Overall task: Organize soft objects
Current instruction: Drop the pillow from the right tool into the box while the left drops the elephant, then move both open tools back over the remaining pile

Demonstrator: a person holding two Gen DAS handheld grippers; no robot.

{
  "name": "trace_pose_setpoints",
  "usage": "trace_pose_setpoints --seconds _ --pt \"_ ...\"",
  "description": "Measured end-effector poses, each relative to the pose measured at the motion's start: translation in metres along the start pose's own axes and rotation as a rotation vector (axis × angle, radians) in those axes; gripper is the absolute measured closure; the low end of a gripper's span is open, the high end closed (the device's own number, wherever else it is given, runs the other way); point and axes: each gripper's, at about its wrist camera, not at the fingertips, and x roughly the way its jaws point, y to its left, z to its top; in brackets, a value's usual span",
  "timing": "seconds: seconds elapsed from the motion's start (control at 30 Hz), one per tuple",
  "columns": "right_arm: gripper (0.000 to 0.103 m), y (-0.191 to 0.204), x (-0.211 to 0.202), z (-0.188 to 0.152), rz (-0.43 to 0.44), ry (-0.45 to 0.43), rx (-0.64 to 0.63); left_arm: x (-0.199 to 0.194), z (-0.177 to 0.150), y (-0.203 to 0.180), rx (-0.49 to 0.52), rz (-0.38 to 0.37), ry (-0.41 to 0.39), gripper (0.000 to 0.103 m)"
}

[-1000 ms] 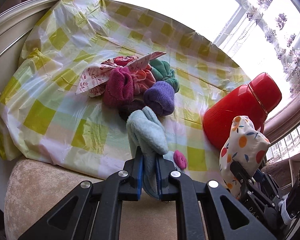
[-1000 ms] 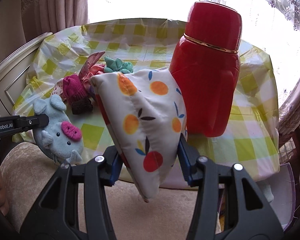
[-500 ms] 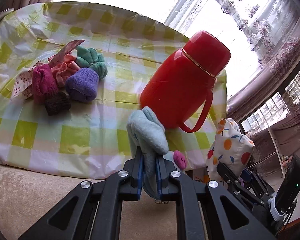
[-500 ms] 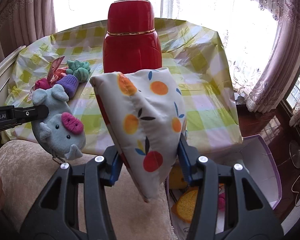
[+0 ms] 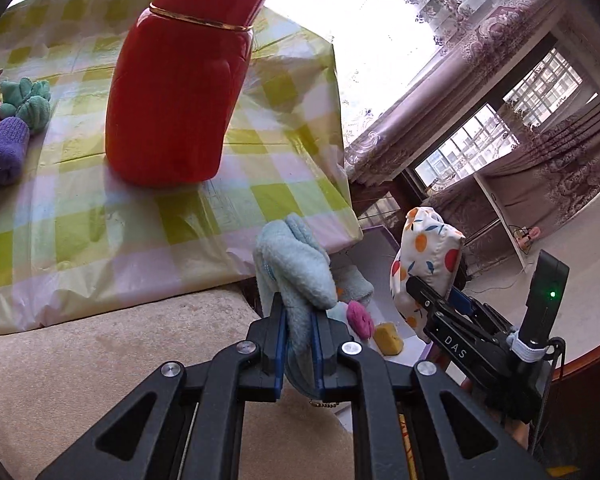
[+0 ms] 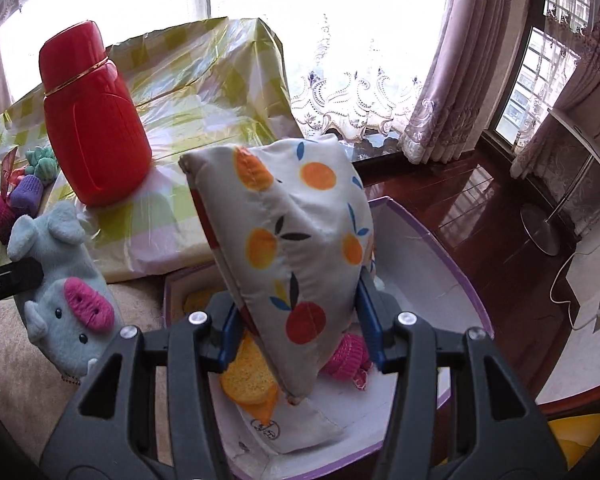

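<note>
- Here, the left gripper (image 5: 299,340) is clamped on the pale blue plush pig (image 6: 66,288), beside the box.
- The right gripper (image 6: 300,326) squeezes the fruit-print pillow (image 6: 296,240), with the purple-rimmed box (image 6: 432,248) beneath it.
- Beyond both stands the red flask (image 6: 94,136).

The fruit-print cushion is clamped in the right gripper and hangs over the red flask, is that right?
Not quite. In the right wrist view the fruit-print cushion, clamped in the right gripper, hangs over the white box, not the red flask, which stands apart on the table.
</note>
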Motion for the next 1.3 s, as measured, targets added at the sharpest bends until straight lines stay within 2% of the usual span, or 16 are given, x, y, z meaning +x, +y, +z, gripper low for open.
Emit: trace_pose_setpoints --seconds 0.13,0.37,0.4,0.47,0.5,0.53,0.63,0.73,0.77,0.87,0.97,1.0,1.07,1.13,1.2,1.3 --pt "0.049 -0.020 0.002 -0.001 -0.033 0.012 0.041 0.013 -0.005 -0.016 0.040 -0.019 0.037 0.092" --pt "0.048 -0.030 0.007 -0.002 -0.048 0.024 0.066 0.030 0.009 -0.041 0.103 -0.039 0.020 0.091" --pt "0.047 -0.029 0.007 -0.002 -0.048 0.024 0.068 0.035 0.012 -0.043 0.107 -0.048 0.026 0.084" --pt "0.043 -0.028 0.011 -0.001 -0.053 0.034 0.074 0.045 0.017 -0.044 0.098 -0.052 0.051 0.062" --pt "0.043 -0.027 0.013 -0.001 -0.054 0.040 0.074 0.049 0.018 -0.044 0.090 -0.045 0.058 0.044" --pt "0.041 -0.026 0.015 -0.001 -0.053 0.047 0.072 0.050 0.018 -0.042 0.080 -0.040 0.064 0.037" --pt "0.025 -0.020 0.014 -0.001 -0.051 0.041 0.057 0.050 0.018 -0.033 0.057 -0.027 0.067 0.037" --pt "0.022 -0.013 0.009 0.000 -0.054 0.015 0.033 0.039 0.017 -0.028 0.080 0.041 0.022 0.037" --pt "0.018 -0.008 0.008 0.001 -0.057 0.008 0.021 0.032 0.016 -0.027 0.093 0.088 -0.004 0.036" --pt "0.016 0.012 0.001 0.003 -0.055 -0.028 -0.053 0.012 0.015 -0.023 0.143 0.293 -0.100 0.027" --pt "0.011 0.039 -0.010 0.003 -0.073 -0.077 -0.135 -0.016 0.012 -0.015 0.234 0.363 -0.229 0.023" --pt "0.011 0.048 -0.014 0.004 -0.071 -0.095 -0.157 -0.026 0.010 -0.012 0.255 0.388 -0.267 0.017" --pt "0.011 0.065 -0.022 0.005 -0.048 -0.122 -0.187 -0.044 0.008 -0.001 0.268 0.415 -0.325 0.016" --pt "0.010 0.082 -0.030 0.007 -0.015 -0.136 -0.211 -0.057 0.007 0.013 0.272 0.457 -0.347 0.016" --pt "0.010 0.099 -0.034 0.008 0.016 -0.147 -0.237 -0.066 0.007 0.029 0.268 0.541 -0.340 0.016" --pt "0.010 0.125 -0.039 0.009 0.070 -0.169 -0.271 -0.082 0.004 0.061 0.207 0.624 -0.365 0.016"
